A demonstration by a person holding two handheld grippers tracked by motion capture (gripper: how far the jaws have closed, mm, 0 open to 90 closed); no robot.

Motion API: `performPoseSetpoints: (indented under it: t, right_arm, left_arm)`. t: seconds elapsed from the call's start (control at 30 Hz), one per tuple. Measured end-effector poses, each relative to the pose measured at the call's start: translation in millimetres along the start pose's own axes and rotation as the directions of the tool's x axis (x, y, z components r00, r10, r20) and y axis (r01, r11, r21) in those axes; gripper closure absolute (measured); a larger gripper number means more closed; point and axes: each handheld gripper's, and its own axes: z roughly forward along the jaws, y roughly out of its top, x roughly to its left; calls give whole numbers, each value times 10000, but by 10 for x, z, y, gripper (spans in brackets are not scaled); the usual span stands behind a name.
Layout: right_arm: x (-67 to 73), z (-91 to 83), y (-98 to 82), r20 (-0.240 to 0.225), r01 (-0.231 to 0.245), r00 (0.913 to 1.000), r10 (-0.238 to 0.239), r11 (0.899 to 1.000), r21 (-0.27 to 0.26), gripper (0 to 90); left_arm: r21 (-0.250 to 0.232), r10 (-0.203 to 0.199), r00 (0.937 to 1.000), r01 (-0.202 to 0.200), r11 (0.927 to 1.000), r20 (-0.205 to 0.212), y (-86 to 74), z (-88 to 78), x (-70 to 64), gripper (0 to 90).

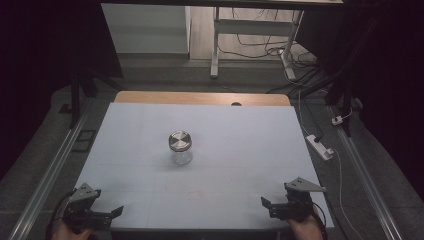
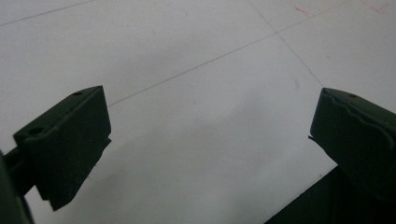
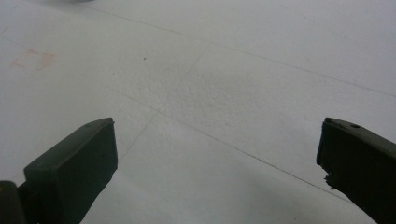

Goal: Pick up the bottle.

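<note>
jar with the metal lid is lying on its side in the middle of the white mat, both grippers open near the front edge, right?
Not quite: the jar stands upright, lid on top, as the high view shows. The rest holds: it sits mid-mat, and the left gripper and right gripper are open near the front edge.

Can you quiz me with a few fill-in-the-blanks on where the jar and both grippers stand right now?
1. The jar stands upright with a ____ lid on top.
2. The jaws of the left gripper are ____, with nothing between them.
3. The right gripper rests near the table's ____ edge, well apart from the jar.
4. The white table carries ____ jar(s).

Missing words: metal; open; near; one
</note>
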Motion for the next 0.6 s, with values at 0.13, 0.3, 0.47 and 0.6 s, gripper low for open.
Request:
performPoseSetpoints:
  t: [0.13, 0.3, 0.47, 0.6]
  right_arm:
    - [-12, 1, 1, -434, -398, 9983, 400, 9992, 49, 0]
    - [3, 11, 4, -473, -163, 9987, 168, 9998, 117, 0]
    - [2, 13, 4, -593, -159, 9981, 166, 9998, 128, 0]
    - [-7, 12, 4, -677, -189, 9975, 197, 9997, 128, 0]
  left_arm:
    - [-22, 101, 9999, -101, 9999, 25, -2, -4, -5, 0]
    - [13, 242, 9997, -242, 9997, 0, -2, 0, -18, 0]
    - [162, 318, 9995, -317, 9994, -37, 6, 14, -27, 0]
    - [276, 333, 9994, -331, 9991, -61, 12, 23, -30, 0]
